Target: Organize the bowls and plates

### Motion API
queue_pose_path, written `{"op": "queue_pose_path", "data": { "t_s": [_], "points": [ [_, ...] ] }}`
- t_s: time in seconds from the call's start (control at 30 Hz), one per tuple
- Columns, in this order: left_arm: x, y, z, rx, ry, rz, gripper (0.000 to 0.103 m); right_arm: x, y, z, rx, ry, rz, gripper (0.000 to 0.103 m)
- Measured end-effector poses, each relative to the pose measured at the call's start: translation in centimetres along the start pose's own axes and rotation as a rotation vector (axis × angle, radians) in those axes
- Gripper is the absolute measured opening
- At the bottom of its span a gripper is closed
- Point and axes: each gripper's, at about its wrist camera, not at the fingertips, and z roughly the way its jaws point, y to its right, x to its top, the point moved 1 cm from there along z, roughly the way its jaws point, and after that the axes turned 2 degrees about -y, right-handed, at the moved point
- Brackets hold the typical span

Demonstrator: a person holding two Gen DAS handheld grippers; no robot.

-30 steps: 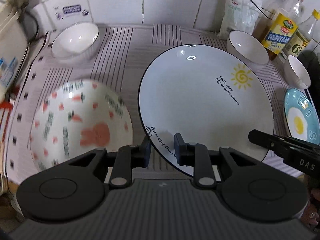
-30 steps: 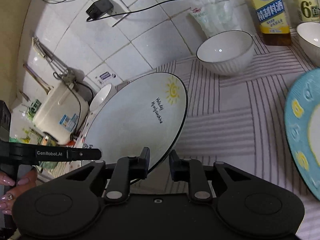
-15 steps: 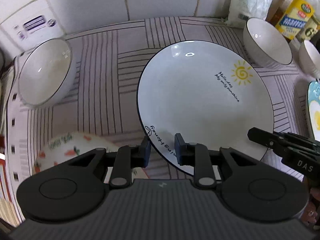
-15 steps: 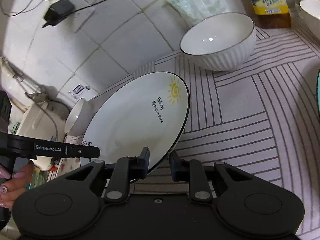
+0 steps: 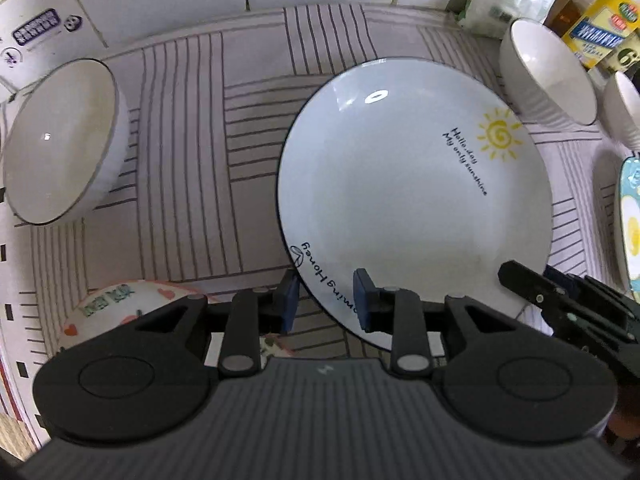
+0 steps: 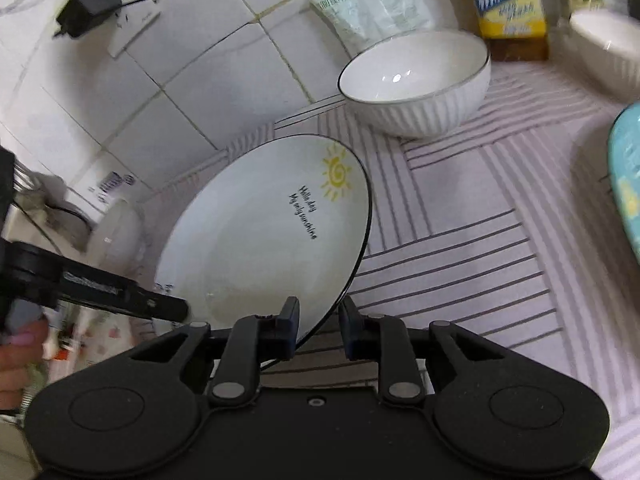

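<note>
A large white plate with a yellow sun and dark rim (image 5: 412, 200) lies low over the striped cloth (image 5: 240, 160). My left gripper (image 5: 326, 304) straddles its near rim. Its jaws are opening, and a gap shows beside each pad. My right gripper (image 6: 319, 324) has the plate (image 6: 260, 248) by the opposite rim. Its jaws are easing open, but the rim still rests against the left pad (image 6: 290, 328). Each gripper shows in the other's view: the right gripper (image 5: 520, 276) and the left gripper (image 6: 160, 304).
A carrot-patterned plate (image 5: 120, 308) lies near left and a white bowl (image 5: 60, 140) far left. A ribbed white bowl (image 6: 416, 84), a smaller bowl (image 6: 608, 52), a blue egg plate (image 6: 628, 184) and bottles (image 6: 512, 0) crowd the right. The tiled wall (image 6: 180, 100) stands behind. A person's hand (image 6: 20, 344) shows at left.
Both grippers carried the sun plate away from the carrot plate, toward the wall and the ribbed bowl, and lowered it. The left jaws have widened slightly.
</note>
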Motion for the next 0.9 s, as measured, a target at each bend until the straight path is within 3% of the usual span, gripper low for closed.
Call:
{"op": "queue_pose_path", "data": {
  "t_s": [0.2, 0.37, 0.5, 0.57, 0.67, 0.73, 0.9],
  "points": [
    [-2.5, -1.2, -5.0, -0.018, 0.089, 0.055, 0.035, -0.5, -2.5, -5.7, -0.018, 0.063, -0.086, 0.04],
    [-5.1, -2.2, -10.2, -0.017, 0.196, 0.137, 0.041, -0.6, -5.9, -10.6, -0.003, 0.15, -0.221, 0.054],
    [-7.1, -3.6, -13.7, -0.032, 0.265, 0.143, 0.048, -0.7, -8.2, -13.4, 0.024, 0.199, -0.294, 0.069],
    [-8.1, -4.8, -15.0, -0.035, 0.292, 0.135, 0.051, -0.9, -9.2, -14.2, 0.037, 0.206, -0.318, 0.07],
    [-9.9, -6.8, -16.1, -0.022, 0.307, 0.107, 0.054, -1.5, -10.6, -14.8, 0.055, 0.199, -0.367, 0.08],
    [-11.2, -8.5, -16.3, -0.011, 0.31, 0.075, 0.055, -2.0, -11.2, -14.5, 0.055, 0.205, -0.387, 0.092],
    [-14.7, -12.3, -15.6, 0.055, 0.277, -0.01, 0.056, -2.8, -12.9, -12.1, 0.077, 0.134, -0.444, 0.092]
  ]
}}
